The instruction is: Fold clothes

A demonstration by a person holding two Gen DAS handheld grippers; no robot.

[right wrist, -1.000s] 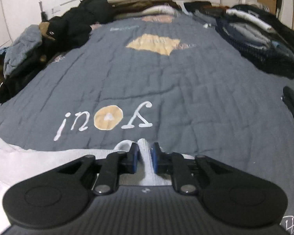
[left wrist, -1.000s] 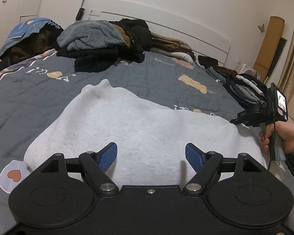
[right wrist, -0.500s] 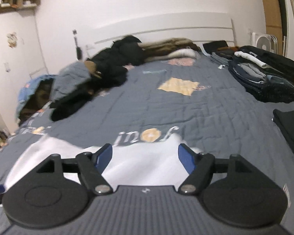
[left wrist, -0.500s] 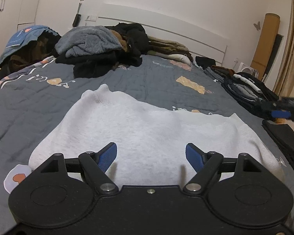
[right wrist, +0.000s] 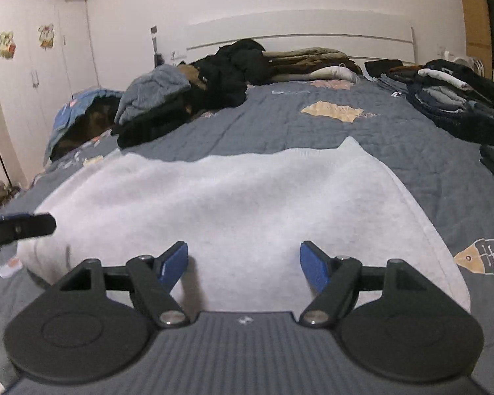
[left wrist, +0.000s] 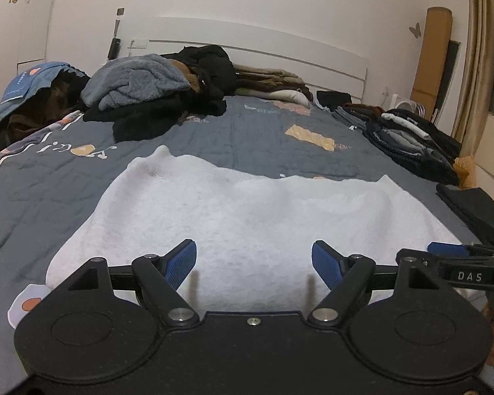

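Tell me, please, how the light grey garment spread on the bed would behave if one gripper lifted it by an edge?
The light grey garment would probably drape and sag, since it lies limp with soft ripples. Its thick, fleecy look suggests moderate weight, unlikely to slip from the pads.

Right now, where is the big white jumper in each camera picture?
Left wrist: the white jumper fills the middle, beyond the open left gripper.
Right wrist: it fills the middle too, beyond the open right gripper.
Shared landmark: the white headboard.

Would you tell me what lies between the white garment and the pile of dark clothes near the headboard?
Only bare grey quilt lies between the white garment and the dark pile; both wrist views show it.
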